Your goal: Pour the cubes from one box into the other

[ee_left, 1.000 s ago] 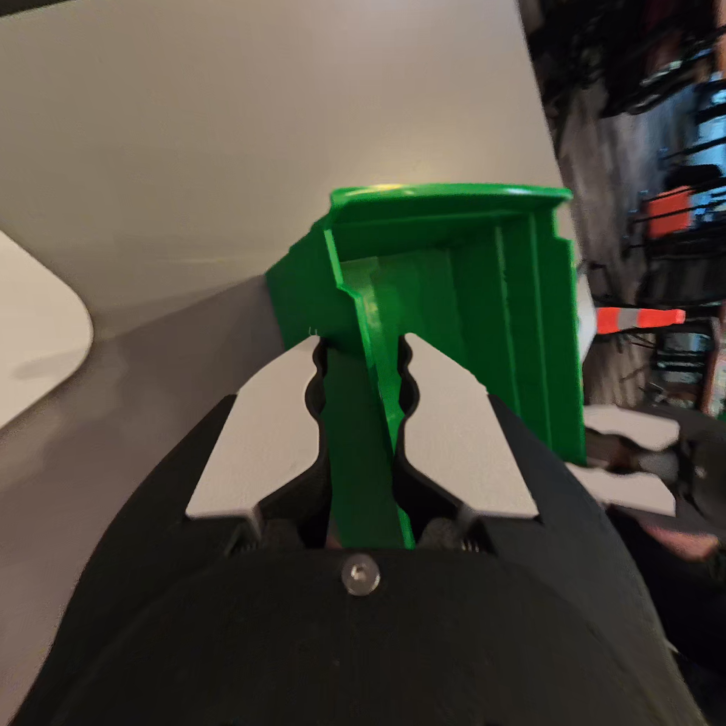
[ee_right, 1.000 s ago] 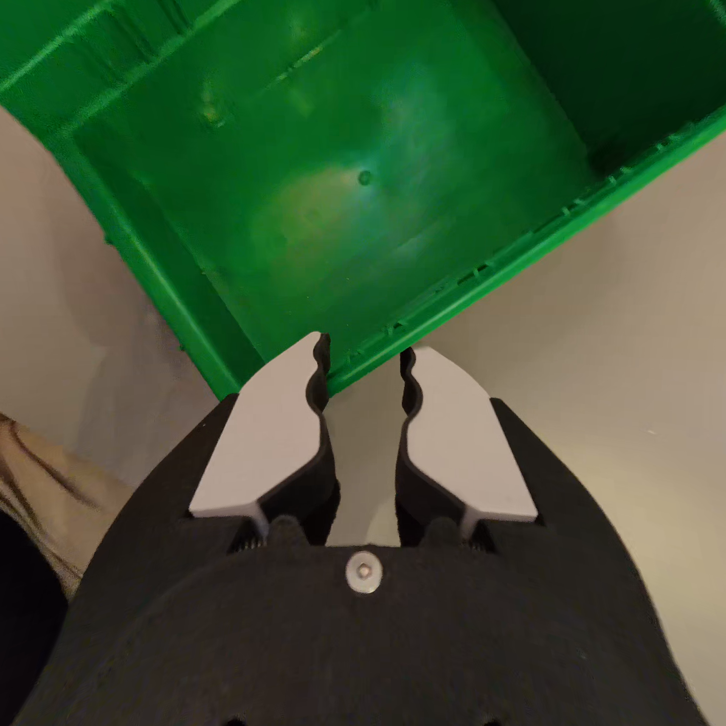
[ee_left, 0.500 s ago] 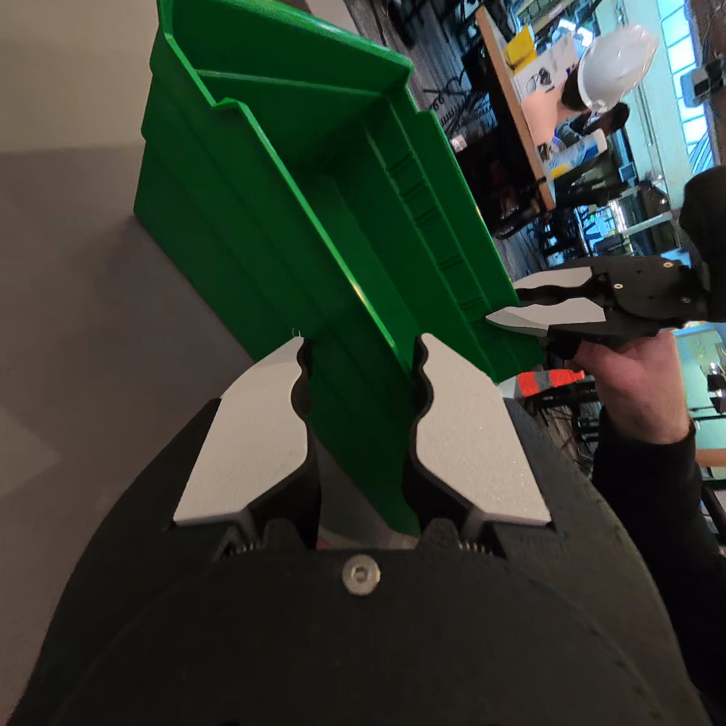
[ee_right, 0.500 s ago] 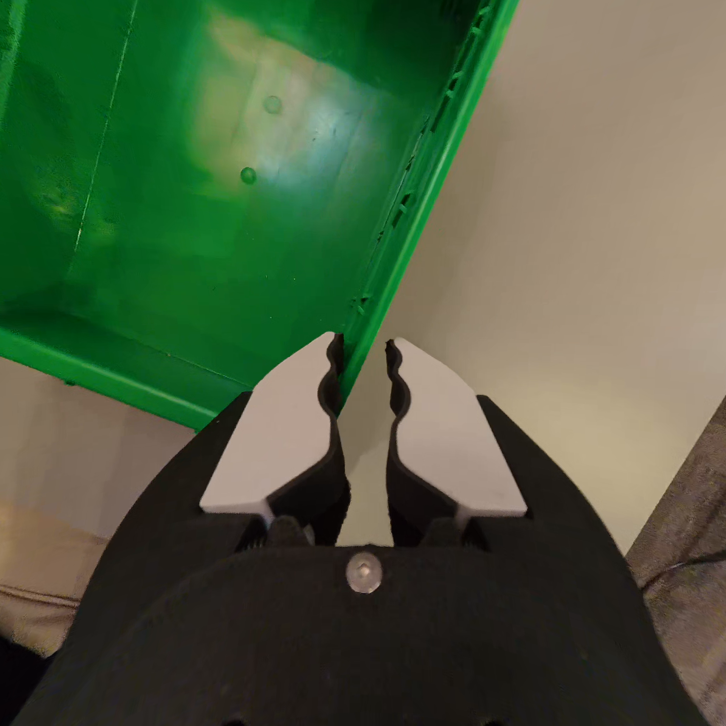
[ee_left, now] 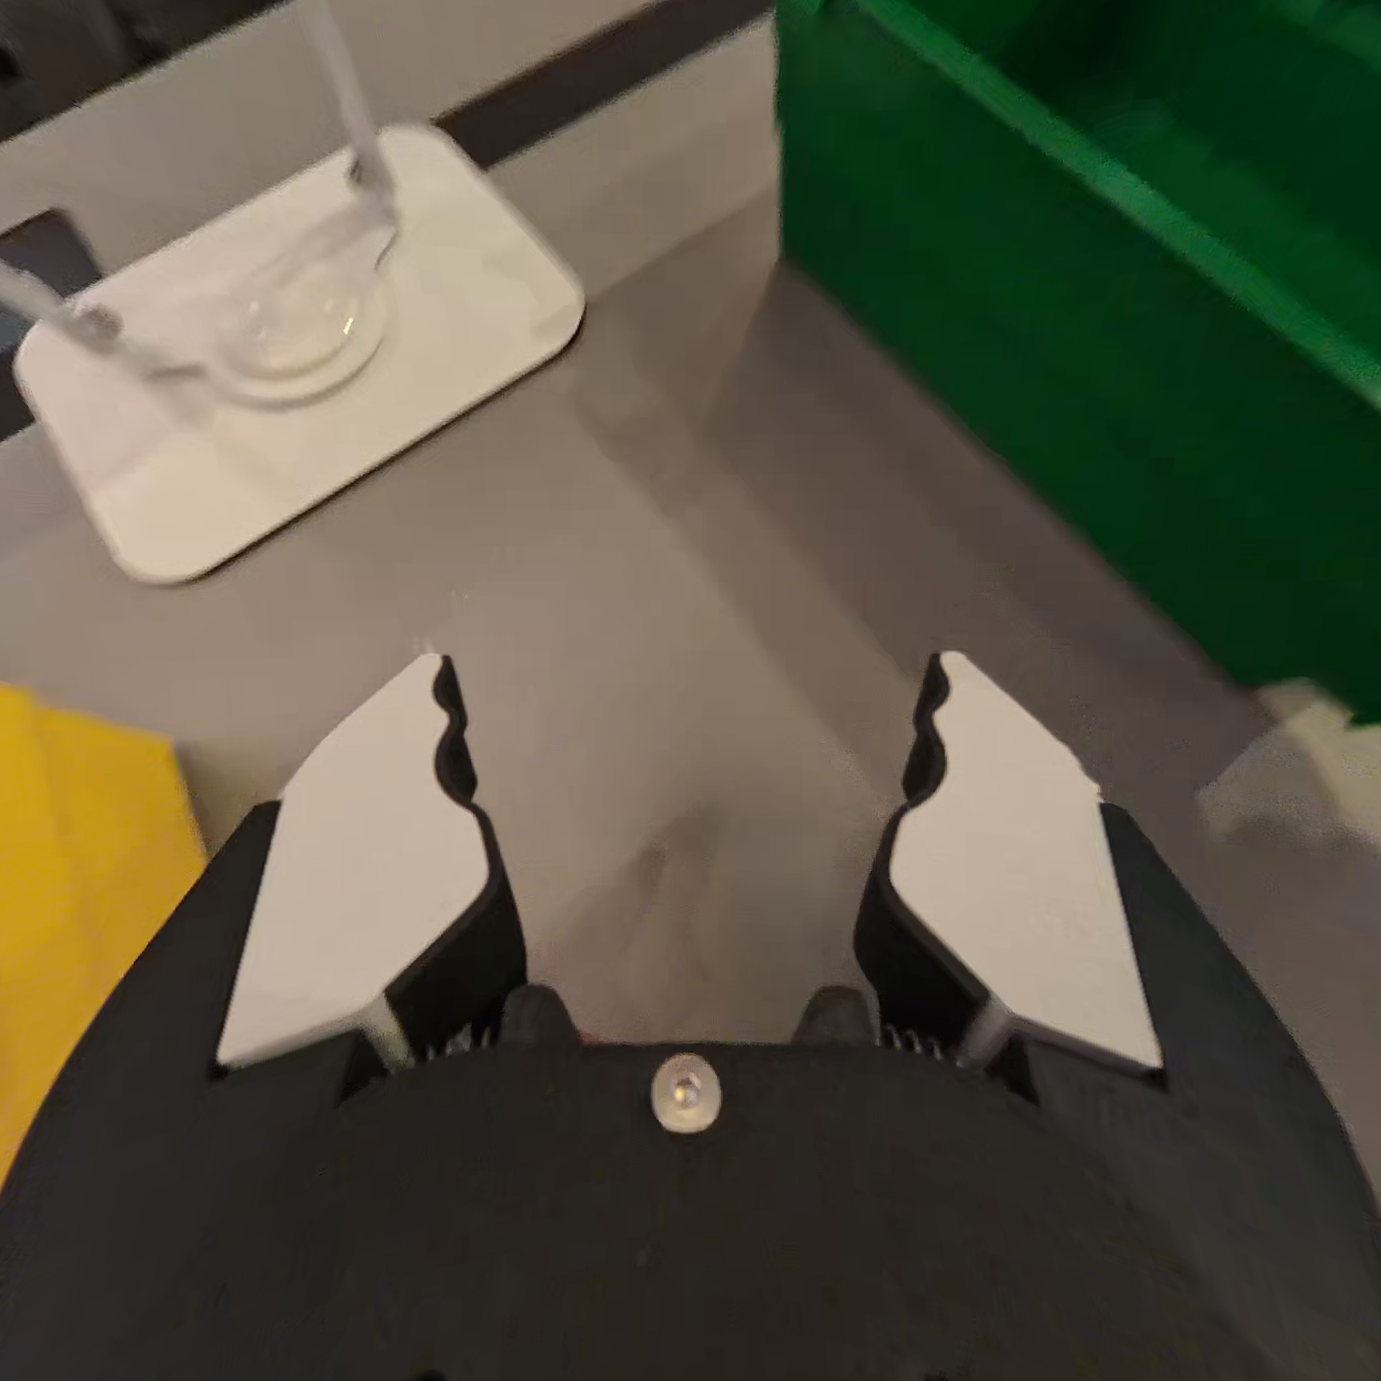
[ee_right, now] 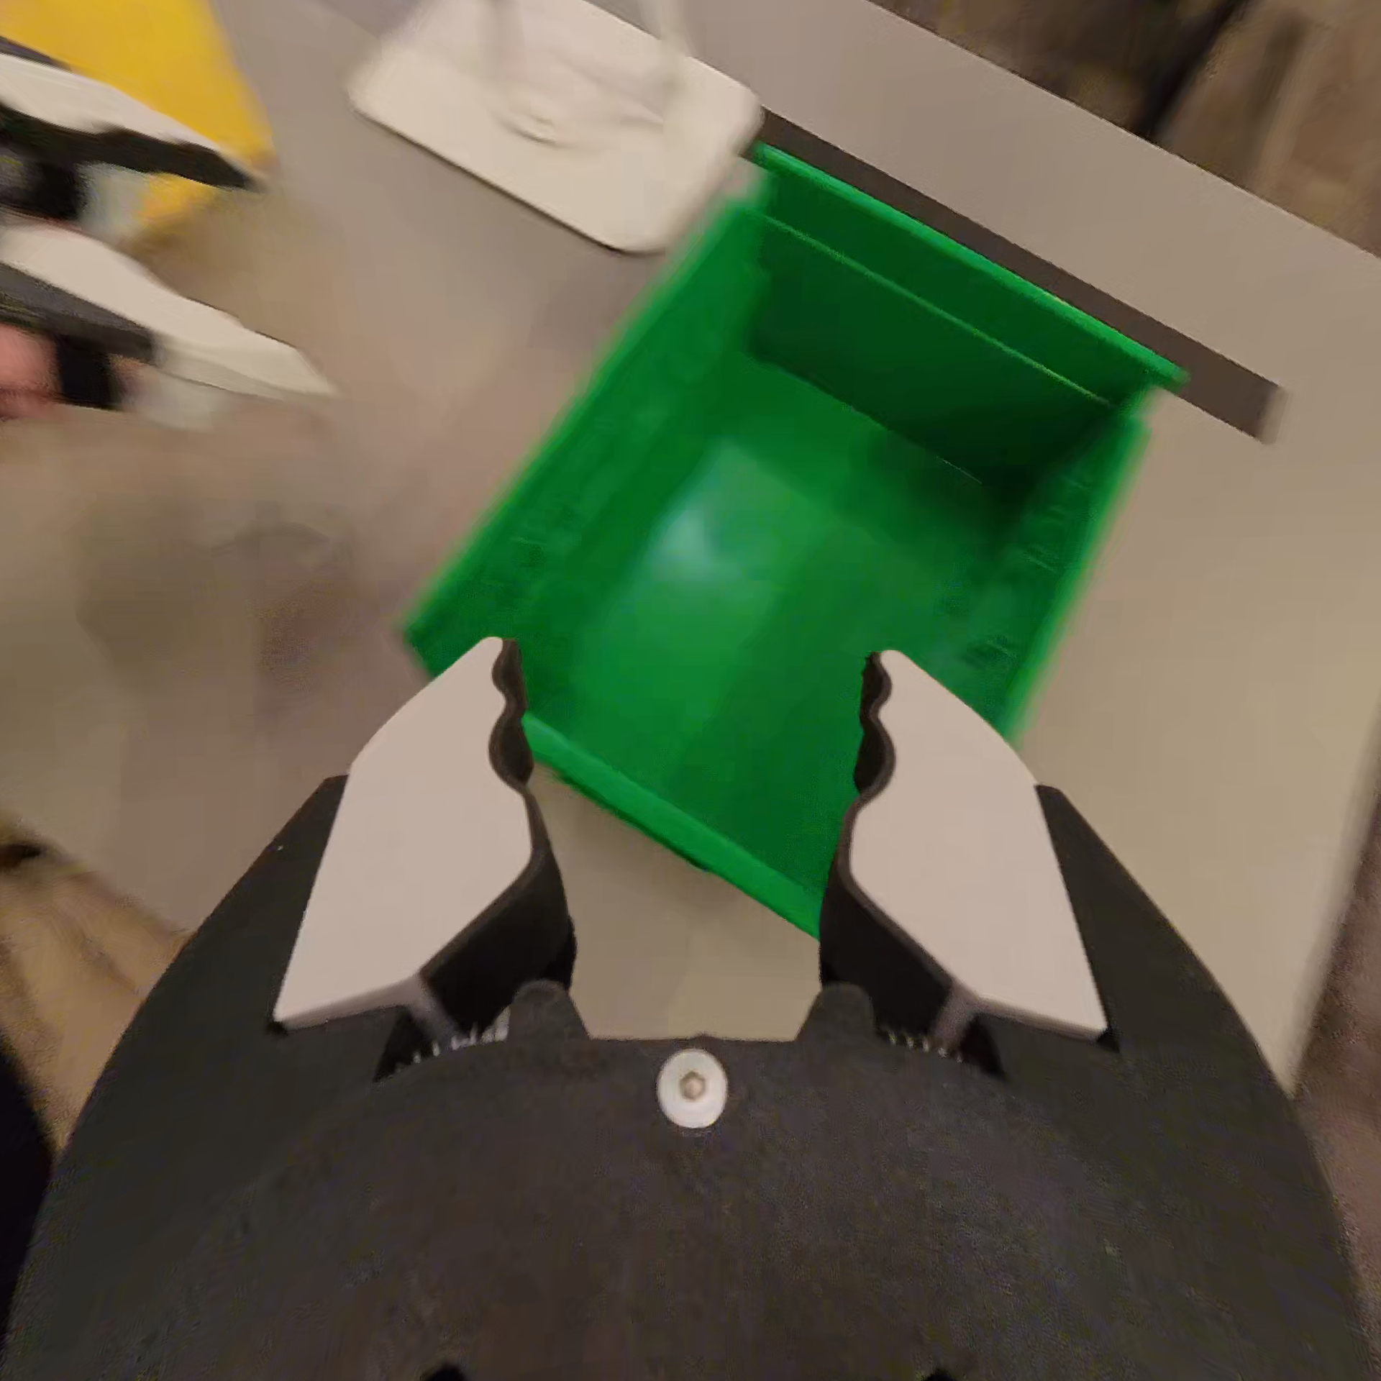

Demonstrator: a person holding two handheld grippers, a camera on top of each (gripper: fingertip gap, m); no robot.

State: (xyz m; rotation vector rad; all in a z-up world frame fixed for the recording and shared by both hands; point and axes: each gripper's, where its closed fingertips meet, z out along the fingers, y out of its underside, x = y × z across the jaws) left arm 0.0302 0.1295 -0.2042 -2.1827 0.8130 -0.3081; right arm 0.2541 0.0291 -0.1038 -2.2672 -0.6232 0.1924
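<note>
A green box stands upright on the grey table, its inside bare with no cubes showing. It also shows at the upper right of the left wrist view. My right gripper is open and empty, above the box's near corner. My left gripper is open and empty over bare table, left of the green box; it also shows at the left edge of the right wrist view. A yellow box lies at the left edge; its contents are hidden. It also shows in the right wrist view.
A white flat stand base with a clear round fitting sits at the back left, also in the right wrist view. The table's far edge runs just behind the green box. Its right edge is close.
Both grippers have let go of the green box and opened wide. The box went from tilted in the air to standing on the table. Both grippers have pulled back from it.
</note>
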